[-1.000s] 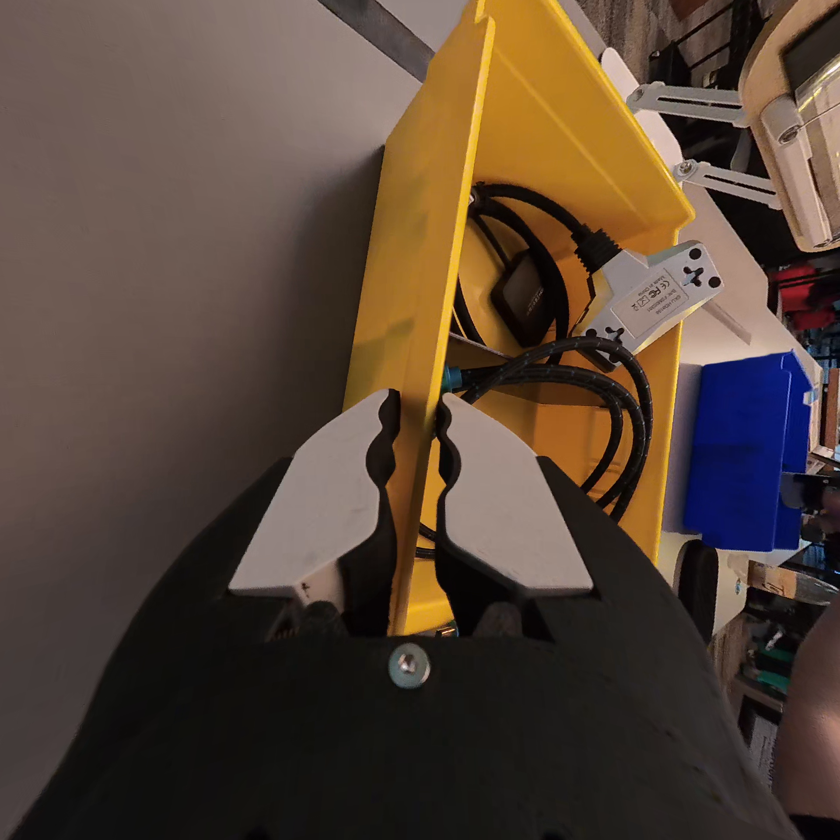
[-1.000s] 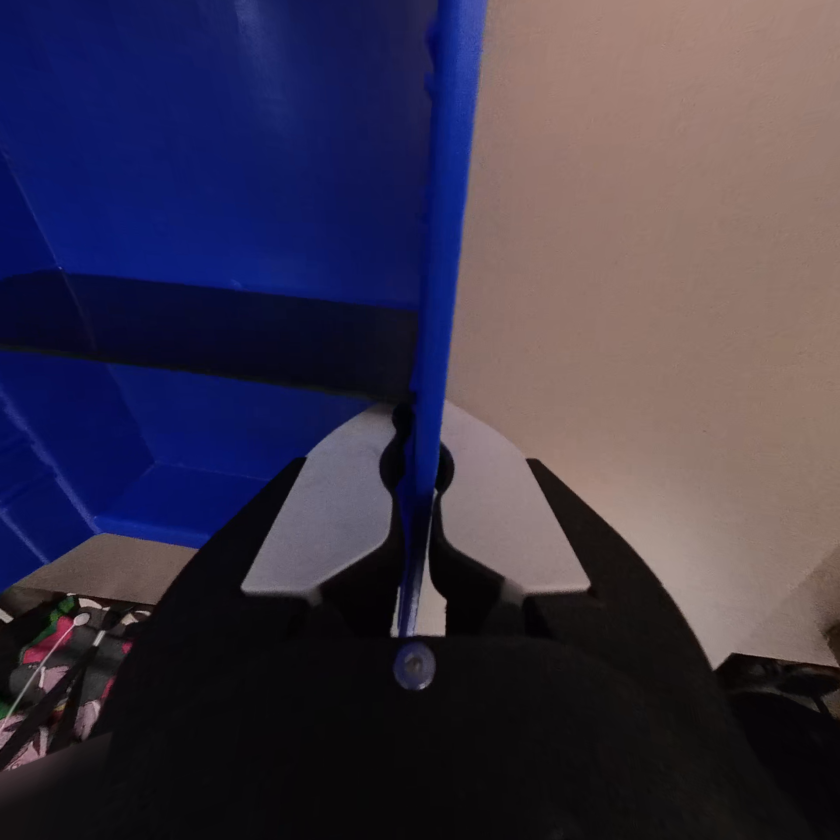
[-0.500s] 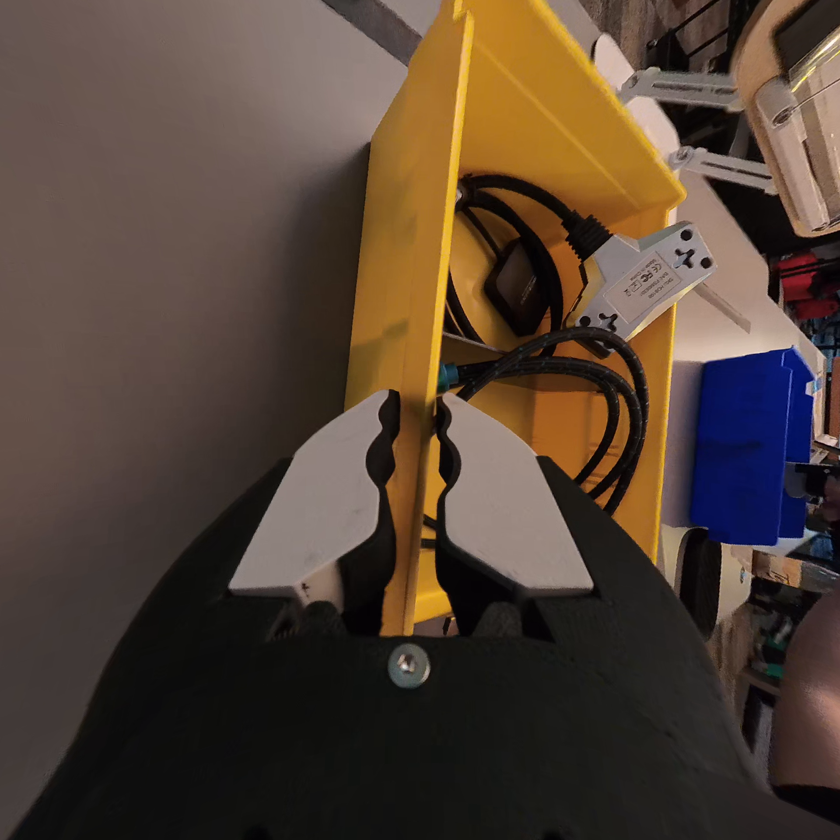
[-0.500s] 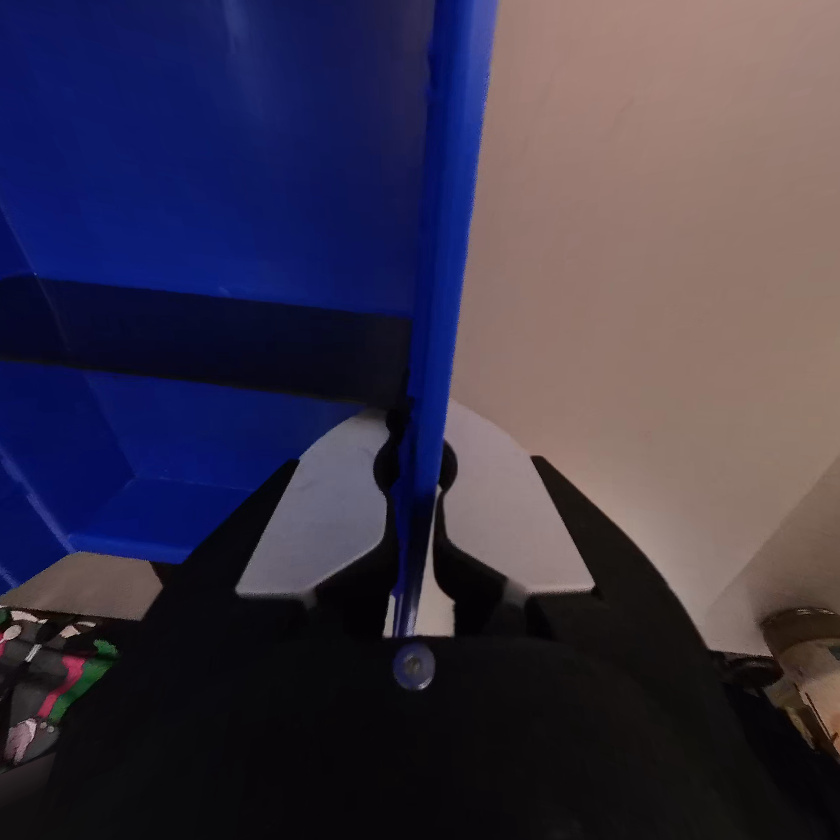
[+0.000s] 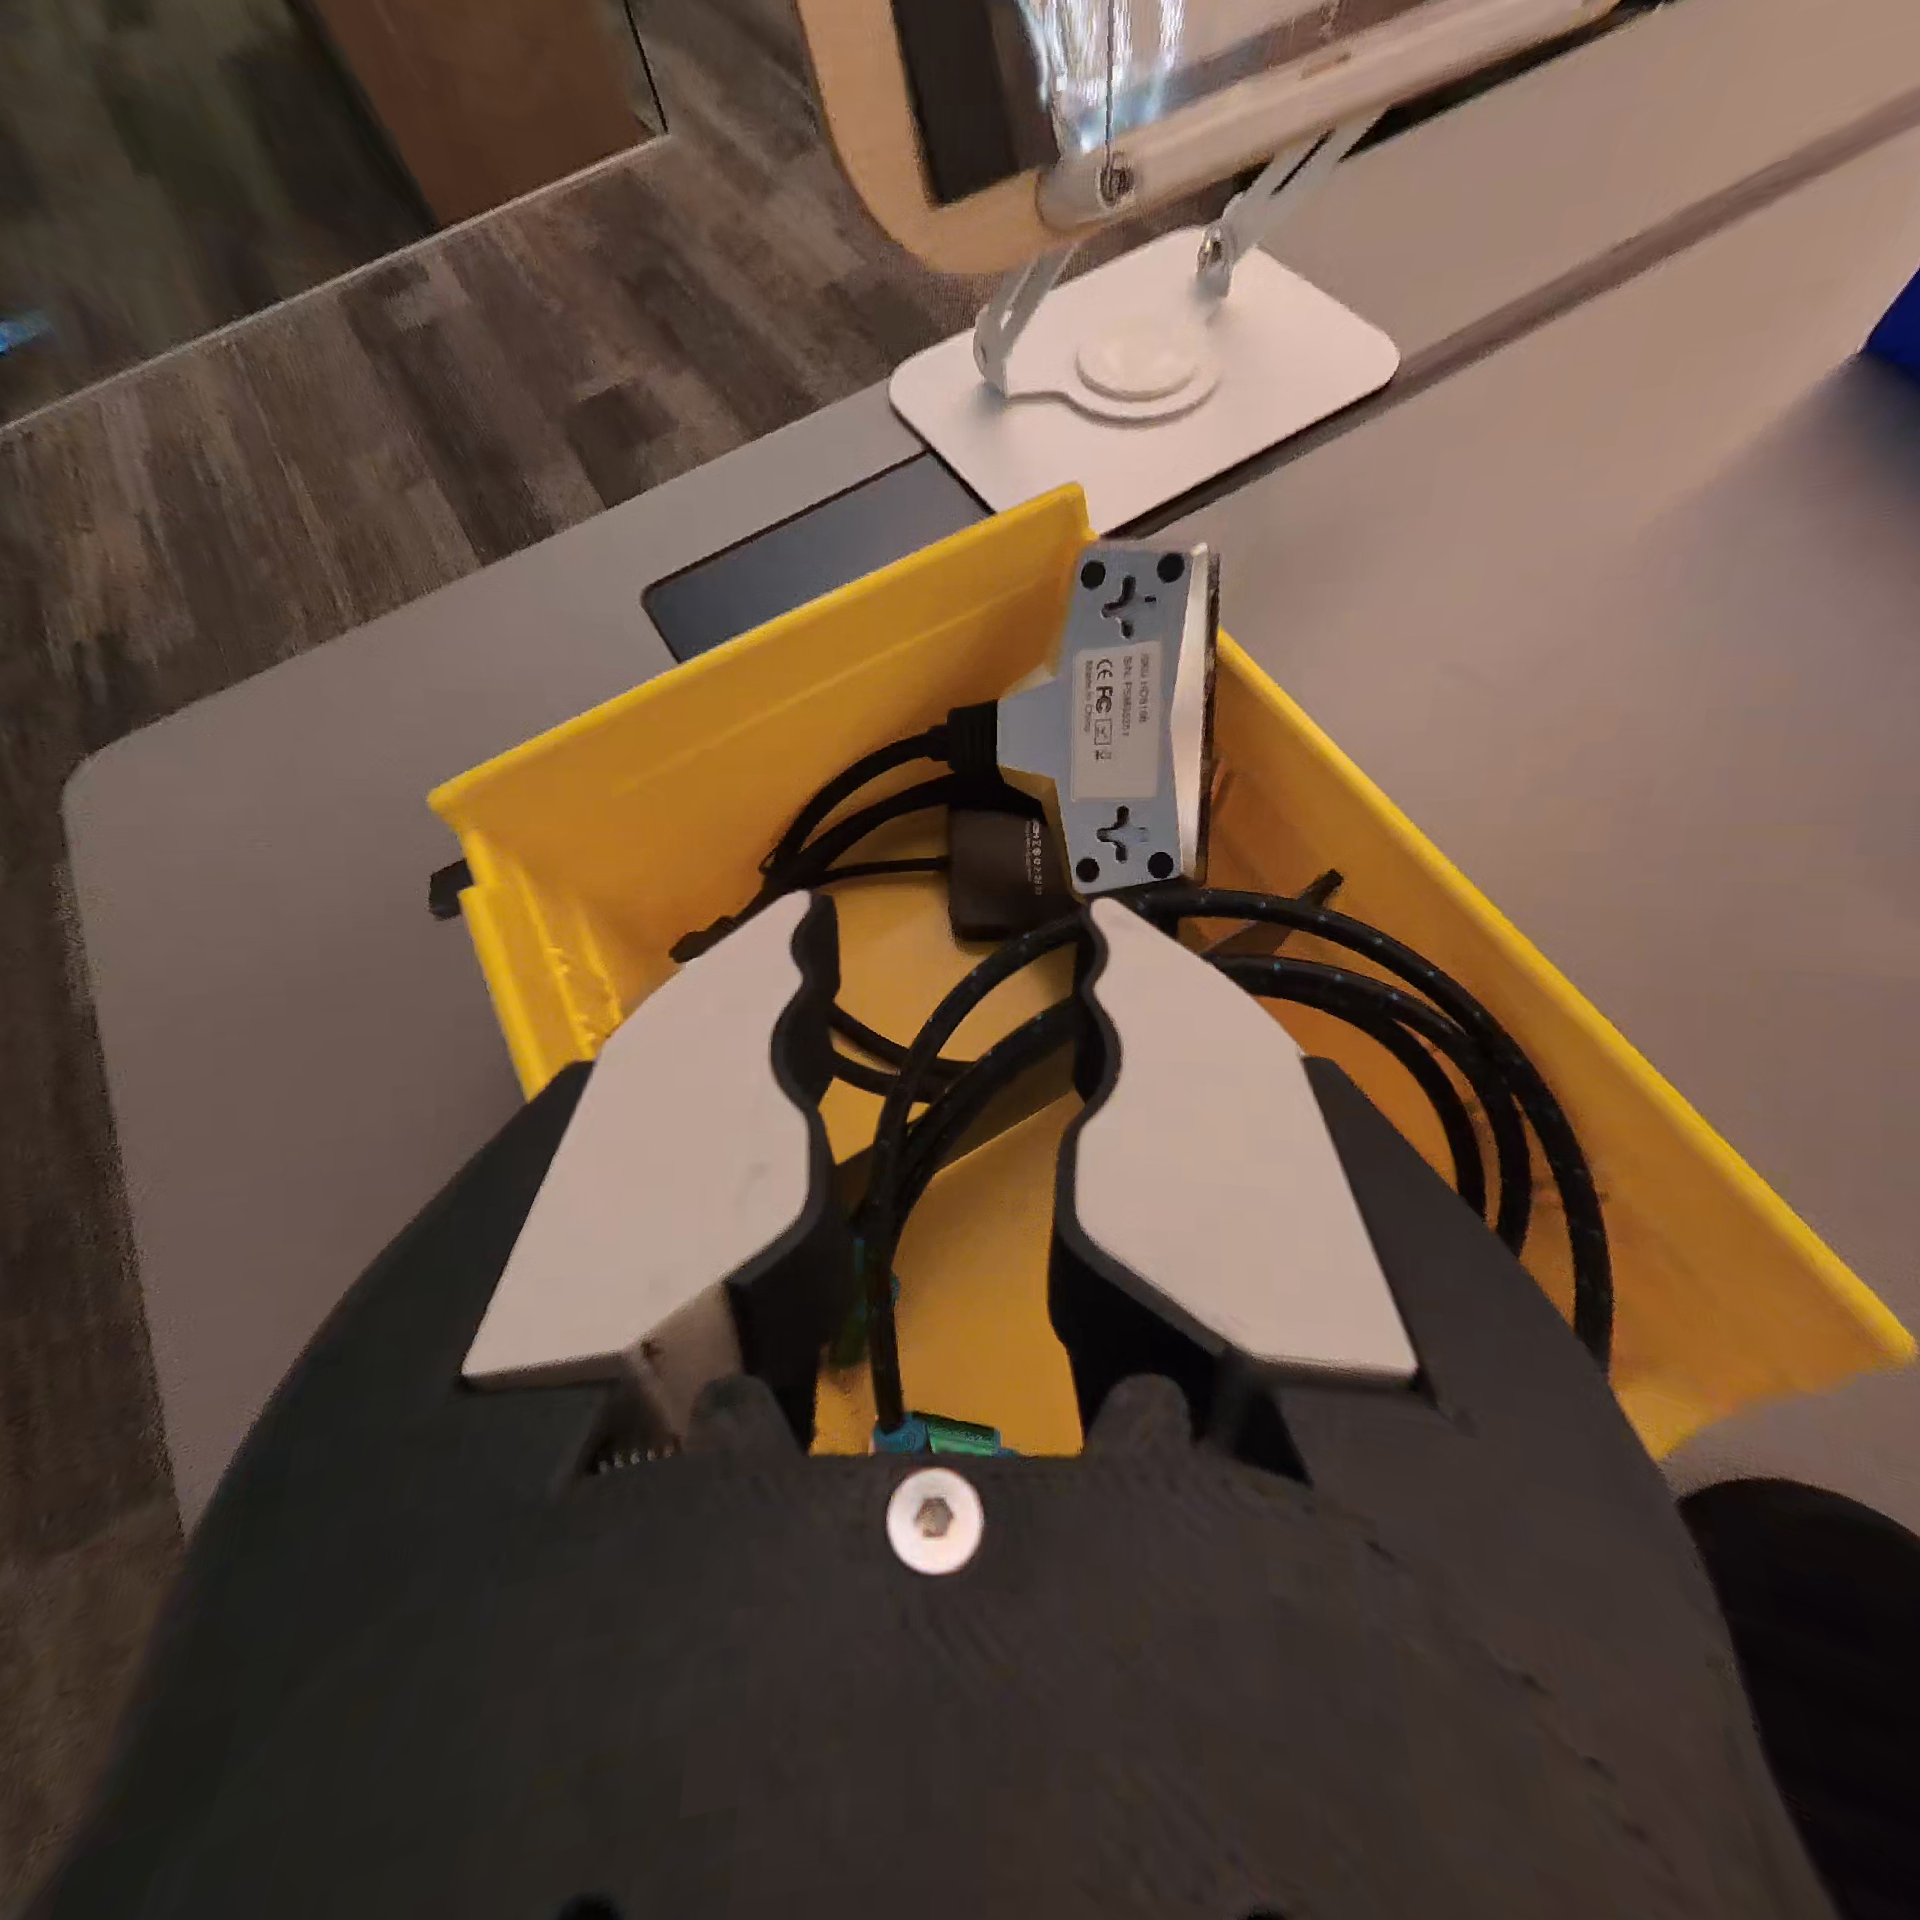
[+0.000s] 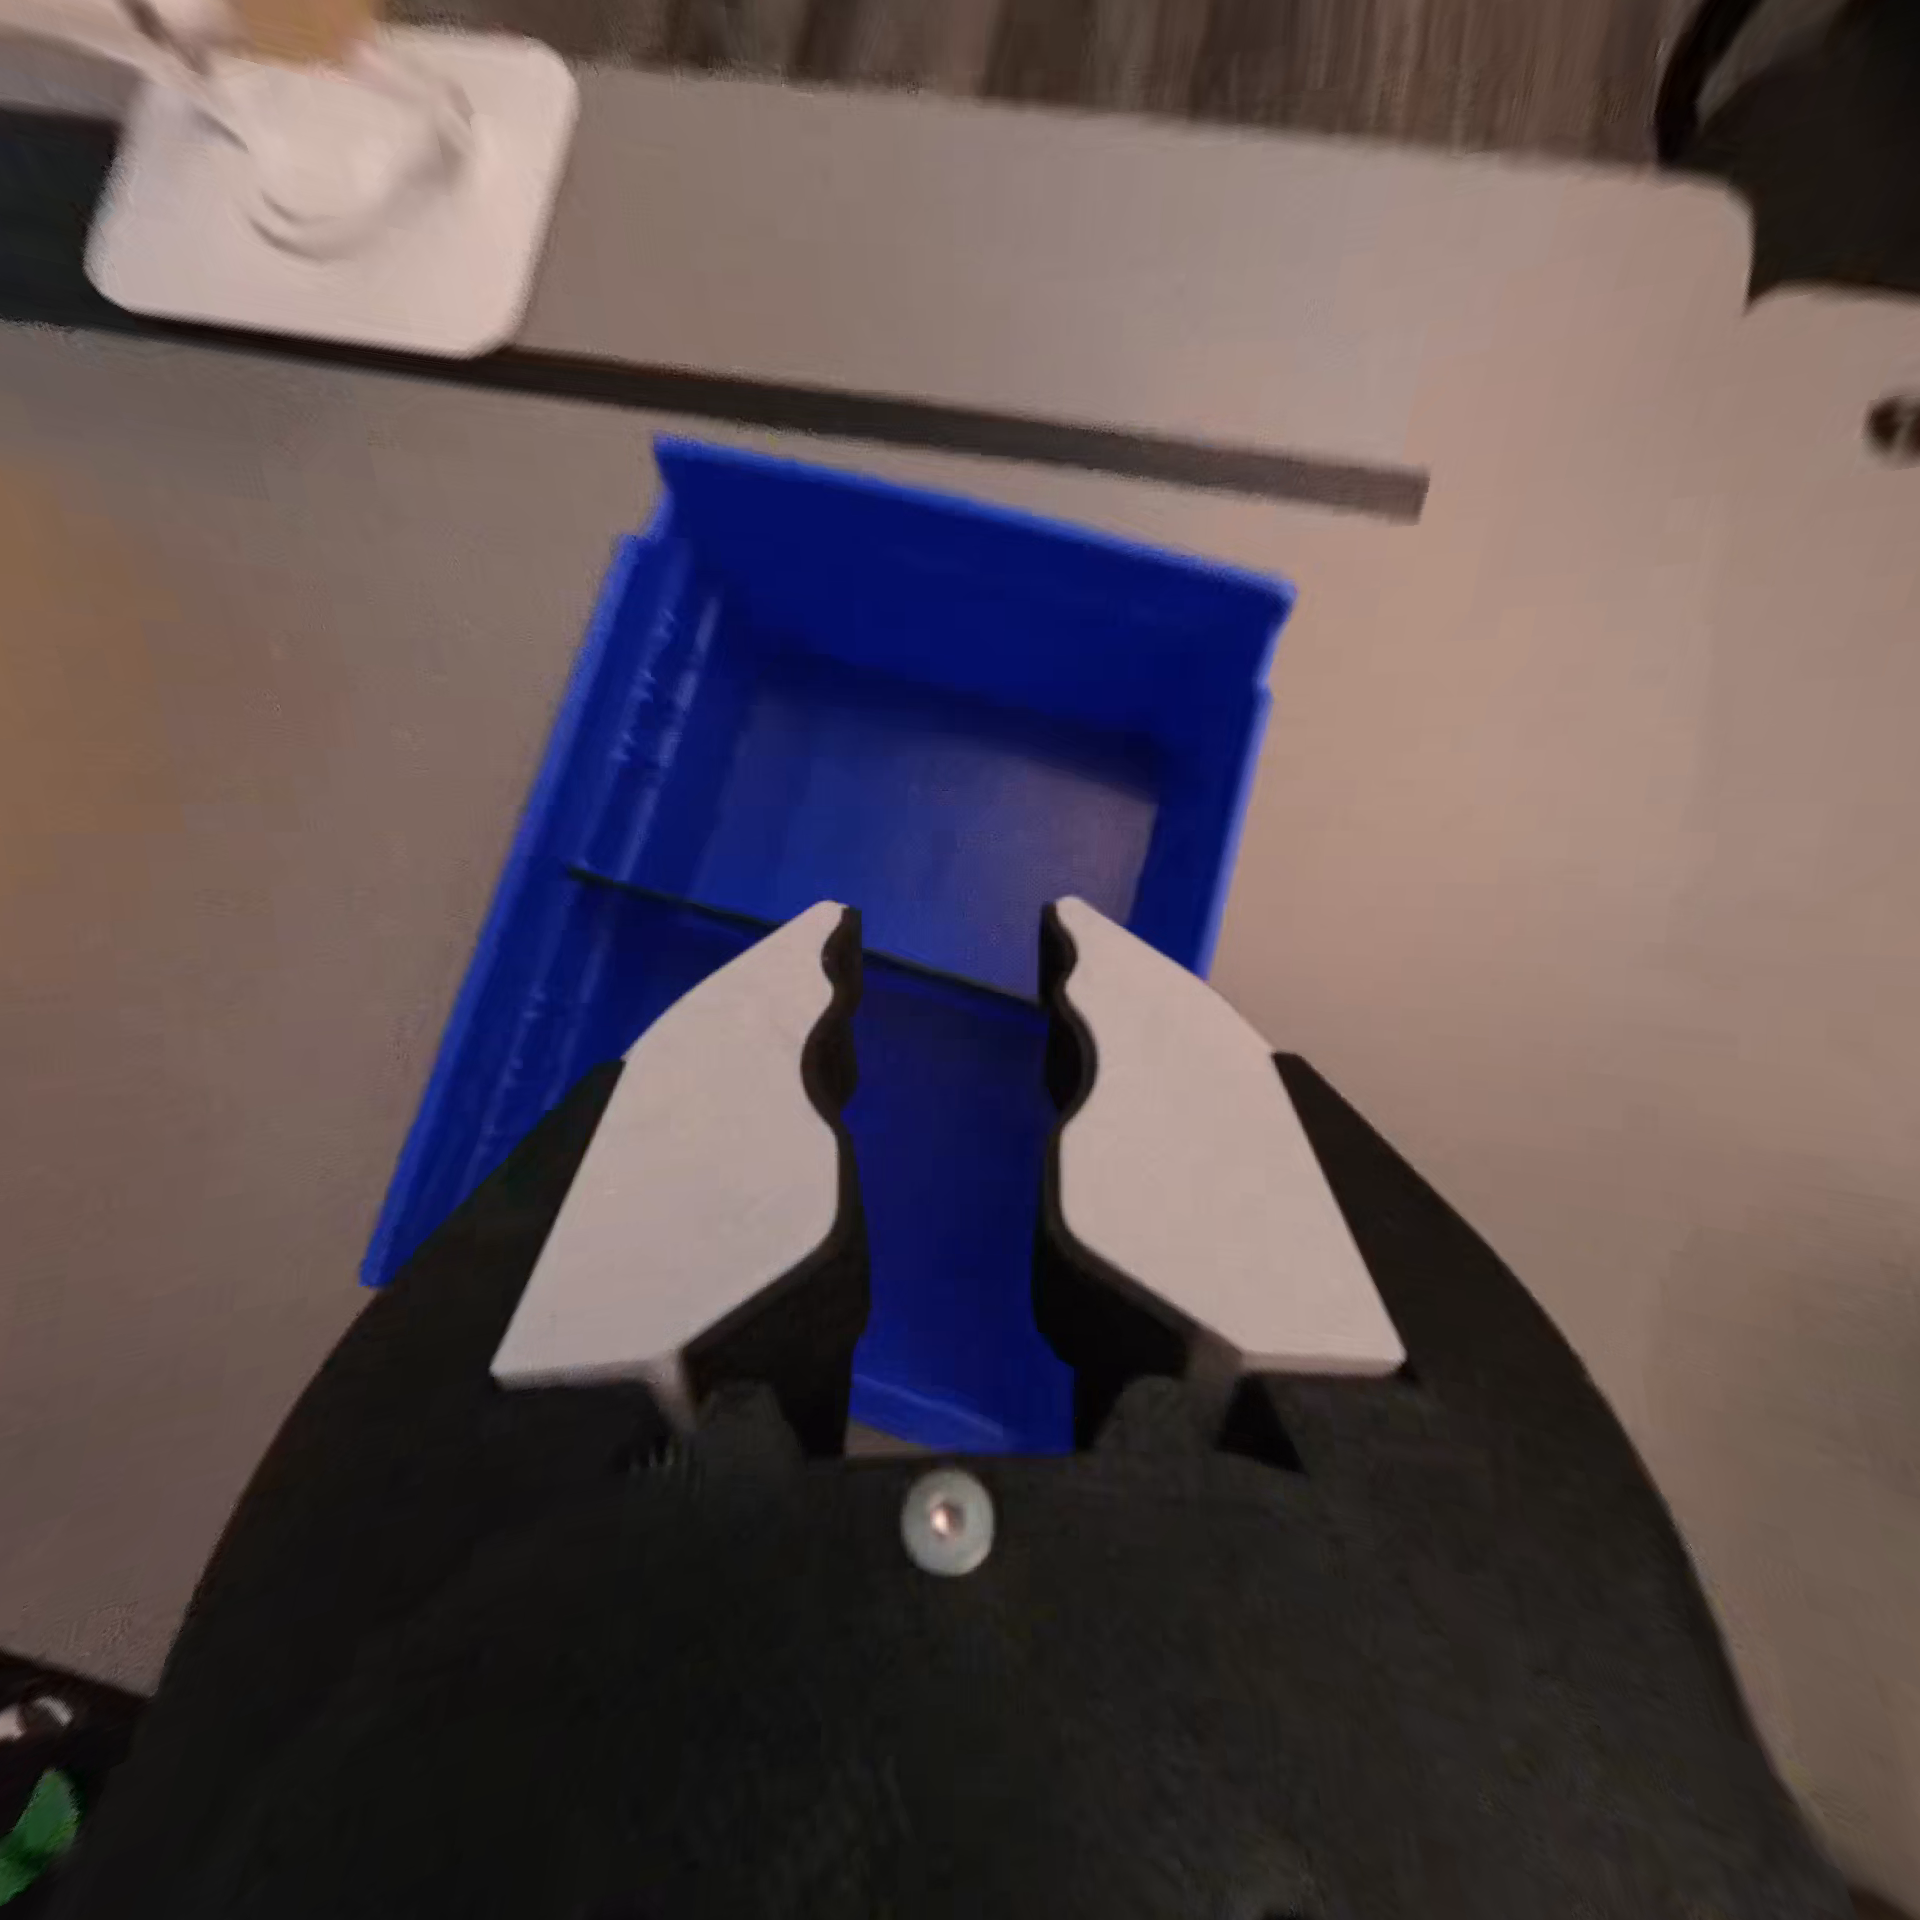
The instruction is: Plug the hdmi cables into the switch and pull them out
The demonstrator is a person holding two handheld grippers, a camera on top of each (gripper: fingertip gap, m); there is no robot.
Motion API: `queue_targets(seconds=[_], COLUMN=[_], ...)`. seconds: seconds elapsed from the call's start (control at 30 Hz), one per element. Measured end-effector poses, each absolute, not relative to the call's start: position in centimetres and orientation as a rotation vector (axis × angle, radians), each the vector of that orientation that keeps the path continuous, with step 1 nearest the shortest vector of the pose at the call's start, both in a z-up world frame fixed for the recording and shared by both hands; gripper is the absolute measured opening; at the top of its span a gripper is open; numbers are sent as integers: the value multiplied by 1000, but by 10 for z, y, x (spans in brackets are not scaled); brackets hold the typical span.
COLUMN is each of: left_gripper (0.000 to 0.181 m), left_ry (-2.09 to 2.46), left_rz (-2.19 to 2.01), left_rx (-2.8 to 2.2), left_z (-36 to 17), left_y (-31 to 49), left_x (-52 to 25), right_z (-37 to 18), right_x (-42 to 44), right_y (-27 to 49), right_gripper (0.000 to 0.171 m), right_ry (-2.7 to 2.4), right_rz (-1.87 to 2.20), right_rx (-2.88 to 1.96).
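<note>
Inside yellow bin (image 5: 748, 717): switch (image 5: 1127, 727) upright (underside showing).

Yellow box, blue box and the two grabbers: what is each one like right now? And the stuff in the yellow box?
Yellow plastic bin: on the grey table, holding the cables and switch.
Grey metal HDMI switch: label side up, propped against the bin wall.
Black braided HDMI cables: loosely coiled inside the bin.
Blue plastic bin: on the table, nothing visible inside.
Left gripper: open, holding nothing.
Right gripper: open, holding nothing.
</note>
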State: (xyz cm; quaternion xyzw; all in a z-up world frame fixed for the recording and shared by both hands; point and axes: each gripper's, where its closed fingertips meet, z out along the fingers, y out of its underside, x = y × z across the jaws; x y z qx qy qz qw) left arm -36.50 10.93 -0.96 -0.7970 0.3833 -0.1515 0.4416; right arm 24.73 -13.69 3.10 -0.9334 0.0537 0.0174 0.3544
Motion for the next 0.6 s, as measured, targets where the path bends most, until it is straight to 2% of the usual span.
queue_targets(seconds=[0.1,0.17,0.3,0.53,0.6], left_gripper=[41,34,35,31,36], left_ry=[998,998,1031,1088,1083], left_rz=[-339,-328,-409,-470,-471], left_rx=[-2051,-2107,-2130,-2097,-2092], left_z=[-31,-42,-52,-57,-59], left_y=[113,115,108,106,110], left_x=[-361,-365,-365,-358,-358], right_z=[80,106,138,123,114], right_x=[202,169,119,68,67], right_y=[-120,-112,-98,-92,-89], right_gripper=[33,33,33,23,23], right_ry=[-51,-174,-330,-501,-504], right_rz=[58,99,179,298,268], right_rx=[-2191,-2091,-1970,-1858,-1892])
